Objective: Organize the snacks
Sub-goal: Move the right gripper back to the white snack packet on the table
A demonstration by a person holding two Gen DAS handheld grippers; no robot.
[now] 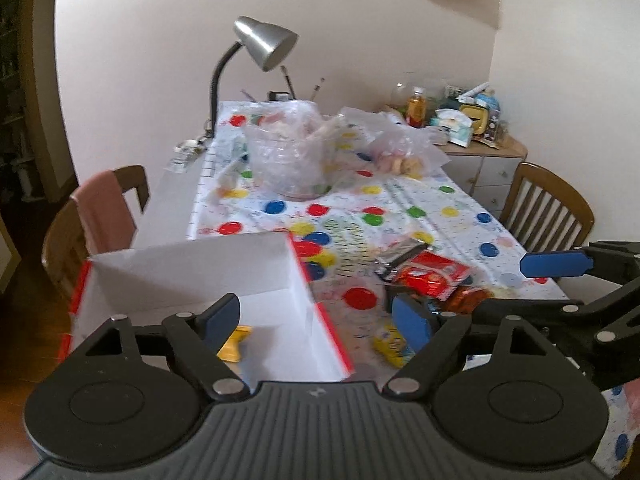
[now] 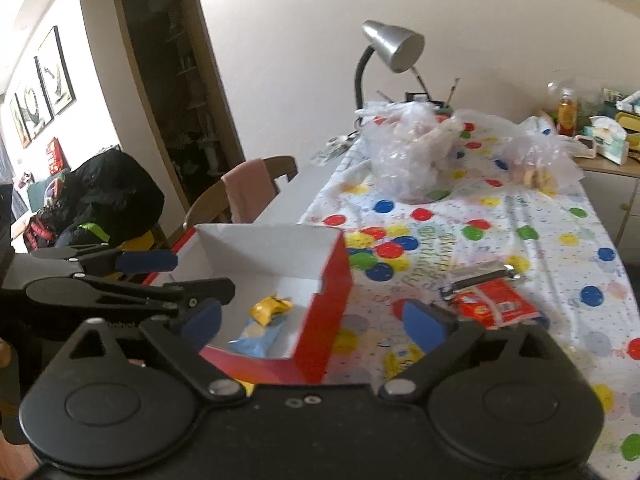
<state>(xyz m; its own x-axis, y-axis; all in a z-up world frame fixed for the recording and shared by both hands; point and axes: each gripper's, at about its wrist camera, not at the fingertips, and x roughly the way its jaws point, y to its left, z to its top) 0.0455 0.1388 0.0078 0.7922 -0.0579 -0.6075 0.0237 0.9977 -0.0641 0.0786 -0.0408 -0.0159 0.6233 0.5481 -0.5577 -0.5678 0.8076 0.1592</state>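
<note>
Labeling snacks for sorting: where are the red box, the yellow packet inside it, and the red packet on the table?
red box (image 2: 326, 300): right wrist view, red outer side wall.
yellow packet (image 2: 270, 309): right wrist view, wrapper middle.
red packet (image 2: 494, 307): right wrist view, wrapper middle.

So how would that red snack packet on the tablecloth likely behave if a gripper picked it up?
The red snack packet looks like a thin, crinkled wrapper, so it is probably light and floppy. Its glossy film may slip between pads. It lies flat on the tablecloth, so it is unlikely to roll.
</note>
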